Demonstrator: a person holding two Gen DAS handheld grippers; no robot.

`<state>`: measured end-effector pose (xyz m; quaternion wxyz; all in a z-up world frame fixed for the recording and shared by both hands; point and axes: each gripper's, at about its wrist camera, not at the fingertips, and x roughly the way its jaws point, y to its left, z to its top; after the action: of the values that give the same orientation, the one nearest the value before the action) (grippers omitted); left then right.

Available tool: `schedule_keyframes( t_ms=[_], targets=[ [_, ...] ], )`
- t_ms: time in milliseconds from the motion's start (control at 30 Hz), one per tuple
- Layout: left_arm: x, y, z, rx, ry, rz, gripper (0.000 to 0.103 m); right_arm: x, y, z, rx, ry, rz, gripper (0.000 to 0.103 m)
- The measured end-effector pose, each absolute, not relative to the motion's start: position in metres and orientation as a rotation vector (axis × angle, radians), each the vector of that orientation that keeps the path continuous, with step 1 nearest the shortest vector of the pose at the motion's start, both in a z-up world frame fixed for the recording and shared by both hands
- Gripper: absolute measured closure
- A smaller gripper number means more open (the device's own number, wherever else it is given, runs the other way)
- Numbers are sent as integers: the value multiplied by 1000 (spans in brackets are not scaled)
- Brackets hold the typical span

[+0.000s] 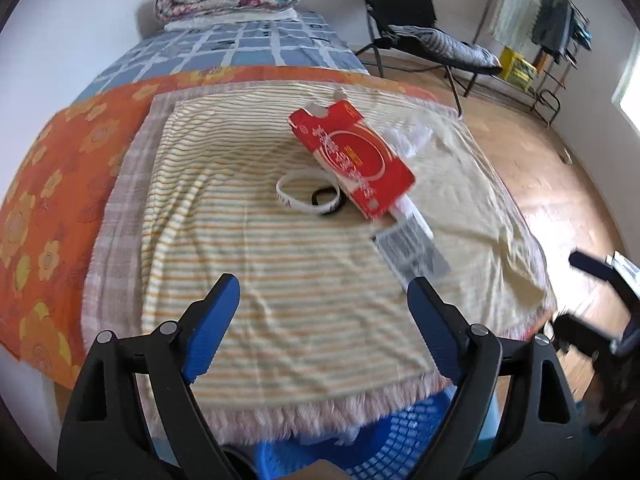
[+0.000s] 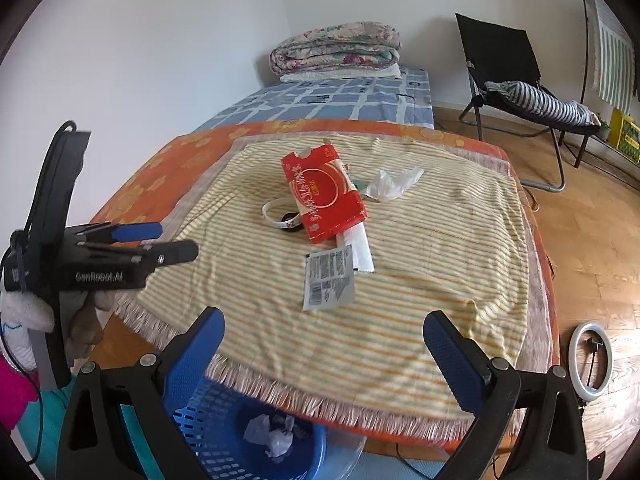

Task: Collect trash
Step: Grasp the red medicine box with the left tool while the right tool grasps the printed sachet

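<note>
Striped yellow cloth covers the near end of one bed, over an orange flowered sheet. One folded quilt sits at the far end. One black chair stands on the wood floor.

One blue basket sits on the floor at the foot of the bed, below the cloth's fringe; crumpled whitish wrappers lie inside, two or three, count unclear.

Trash on the cloth, near its middle, five pieces:
- one red carton, flattened, torn at the far end, white lettering and a ring design on top;
- one grey printed sachet, flat, just nearer than the carton;
- one white strip under the carton's near edge, touching the sachet;
- one crumpled clear plastic scrap, beside the carton's right;
- one white band with a black ring lapping it, left of the carton.

Two grippers. Left gripper hangs over the near cloth, jaws spread wide, nothing between them. Right gripper likewise: jaws wide apart, empty, above the bed's foot.
</note>
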<state>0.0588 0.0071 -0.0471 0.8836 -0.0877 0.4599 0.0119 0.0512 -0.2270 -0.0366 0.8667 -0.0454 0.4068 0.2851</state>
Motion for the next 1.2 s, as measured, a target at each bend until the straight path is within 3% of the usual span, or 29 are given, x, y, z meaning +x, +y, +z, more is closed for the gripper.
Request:
schedule_keyframes(
  t_ms=[700, 1200],
  targets=[
    [206, 6, -93, -489, 1013, 67, 15, 97, -221, -78, -91, 945, 613, 2],
    [255, -11, -119, -478, 1068, 142, 14, 114, -232, -73, -44, 936, 601, 2]
  ],
)
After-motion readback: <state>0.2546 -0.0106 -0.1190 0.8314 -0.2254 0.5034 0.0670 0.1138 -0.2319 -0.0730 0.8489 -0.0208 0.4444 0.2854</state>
